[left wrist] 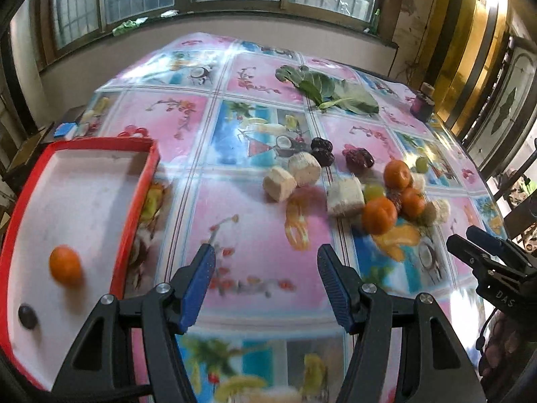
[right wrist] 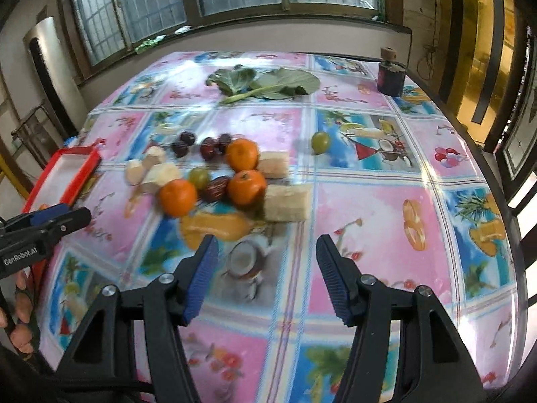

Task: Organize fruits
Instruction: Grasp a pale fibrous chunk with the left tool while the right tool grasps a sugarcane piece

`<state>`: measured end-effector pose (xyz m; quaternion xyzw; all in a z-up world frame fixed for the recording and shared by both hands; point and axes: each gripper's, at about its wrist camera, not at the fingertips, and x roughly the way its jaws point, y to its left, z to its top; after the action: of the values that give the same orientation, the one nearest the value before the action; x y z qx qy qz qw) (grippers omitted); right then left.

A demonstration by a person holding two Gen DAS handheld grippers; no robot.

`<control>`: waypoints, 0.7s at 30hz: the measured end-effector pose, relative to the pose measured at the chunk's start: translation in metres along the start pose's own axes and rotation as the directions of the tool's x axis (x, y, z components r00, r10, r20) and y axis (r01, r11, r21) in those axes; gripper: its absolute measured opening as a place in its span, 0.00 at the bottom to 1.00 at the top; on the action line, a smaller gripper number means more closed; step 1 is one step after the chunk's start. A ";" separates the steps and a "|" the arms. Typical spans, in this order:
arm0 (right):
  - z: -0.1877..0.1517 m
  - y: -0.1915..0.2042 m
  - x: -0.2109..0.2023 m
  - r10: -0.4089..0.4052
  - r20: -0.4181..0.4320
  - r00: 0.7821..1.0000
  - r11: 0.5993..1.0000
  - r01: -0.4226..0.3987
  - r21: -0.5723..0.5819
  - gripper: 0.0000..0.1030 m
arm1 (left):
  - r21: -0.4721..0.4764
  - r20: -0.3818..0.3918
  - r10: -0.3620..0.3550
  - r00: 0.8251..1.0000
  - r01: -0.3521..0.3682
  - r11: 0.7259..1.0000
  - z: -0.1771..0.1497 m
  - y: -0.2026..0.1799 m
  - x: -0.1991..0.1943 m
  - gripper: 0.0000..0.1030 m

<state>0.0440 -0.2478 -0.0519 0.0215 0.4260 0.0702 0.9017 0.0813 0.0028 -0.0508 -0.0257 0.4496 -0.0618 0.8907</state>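
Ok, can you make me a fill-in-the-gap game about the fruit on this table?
1. The tray has a rim coloured ____.
2. Inside the tray lie a dark fruit and one ____.
3. The lone grape away from the pile is coloured ____.
4. Both the left tongs and the right tongs hold ____.

Missing words: red; orange; green; nothing
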 end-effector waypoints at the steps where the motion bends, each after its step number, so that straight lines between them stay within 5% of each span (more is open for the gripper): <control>1: 0.003 -0.002 0.004 -0.010 -0.004 1.000 1.000 0.010 0.005 0.60 | 0.006 -0.004 -0.004 1.000 0.004 1.000 0.005 0.000 0.005 0.61; 18: 0.029 -0.014 0.053 0.020 -0.057 0.998 0.999 -0.018 0.034 0.52 | 0.096 -0.093 0.014 0.996 -0.005 0.995 0.045 -0.014 0.075 0.59; 21: 0.028 -0.013 0.053 0.030 -0.058 0.998 0.999 -0.028 0.036 0.47 | 0.114 -0.072 0.025 0.997 -0.016 0.993 0.045 -0.016 0.074 0.44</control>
<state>0.1002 -0.2528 -0.0756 0.0416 0.4528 0.0764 0.8873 0.1592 -0.0232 -0.0814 0.0316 0.4781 -0.0789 0.8742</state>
